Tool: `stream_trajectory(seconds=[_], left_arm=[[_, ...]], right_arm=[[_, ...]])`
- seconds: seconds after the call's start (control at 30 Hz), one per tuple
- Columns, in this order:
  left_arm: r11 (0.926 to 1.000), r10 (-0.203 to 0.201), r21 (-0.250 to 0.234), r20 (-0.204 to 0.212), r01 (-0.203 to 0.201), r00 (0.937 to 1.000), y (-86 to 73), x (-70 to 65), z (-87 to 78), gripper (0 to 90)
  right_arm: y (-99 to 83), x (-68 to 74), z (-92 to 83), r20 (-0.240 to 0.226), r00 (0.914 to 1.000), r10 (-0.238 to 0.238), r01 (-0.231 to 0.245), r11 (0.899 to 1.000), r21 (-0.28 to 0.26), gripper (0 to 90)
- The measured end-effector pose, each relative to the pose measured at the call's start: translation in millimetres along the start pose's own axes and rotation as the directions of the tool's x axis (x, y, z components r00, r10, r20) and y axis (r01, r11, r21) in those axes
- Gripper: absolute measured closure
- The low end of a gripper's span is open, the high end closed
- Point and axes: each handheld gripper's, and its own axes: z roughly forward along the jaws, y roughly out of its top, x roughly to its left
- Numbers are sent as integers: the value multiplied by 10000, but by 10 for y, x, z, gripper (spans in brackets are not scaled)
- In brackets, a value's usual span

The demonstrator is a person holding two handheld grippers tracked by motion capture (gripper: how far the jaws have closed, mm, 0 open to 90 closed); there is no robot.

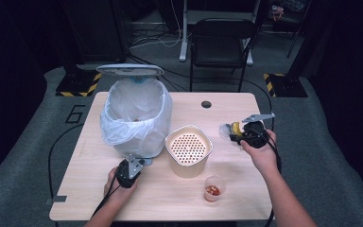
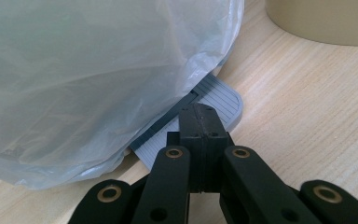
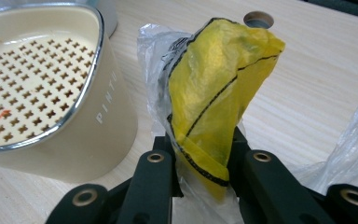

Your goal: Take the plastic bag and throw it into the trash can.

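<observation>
Above the worktop's (image 1: 123,198) right side, right claw (image 3: 200,154) grips the yellow wrapper (image 3: 214,84), lifted. Left claw (image 2: 199,122), shut empty, presses the bin (image 1: 134,118) pedal (image 2: 214,100); lid up. Binning remains.
</observation>
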Motion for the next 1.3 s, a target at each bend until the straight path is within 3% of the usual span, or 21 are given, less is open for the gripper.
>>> stream_trajectory(seconds=[0.3, 0.47, 0.77, 1.03, 1.3], left_arm=[[10000, -53, -82, -53, 53, 10000, -2, -6, 6, 900], [10000, -50, -55, -35, 50, 10000, -1, -4, 4, 900], [10000, -41, -70, -45, 41, 10000, -2, -3, 5, 900], [10000, -47, -79, -55, 47, 10000, -2, -5, 6, 900], [9999, -37, -120, -121, 36, 9999, -4, -9, 10, 900]], right_arm=[[162, 49, -182, -113, 9997, -198, 195, 9995, -265, 786], [315, 154, -299, -355, 9983, -460, 440, 9975, -553, 785], [516, 358, -316, -869, 9923, -879, 818, 9941, -716, 785], [720, 591, -287, -1177, 9820, -1477, 1383, 9868, -841, 781], [979, 865, -246, -1537, 9638, -2179, 2018, 9728, -1134, 779]])
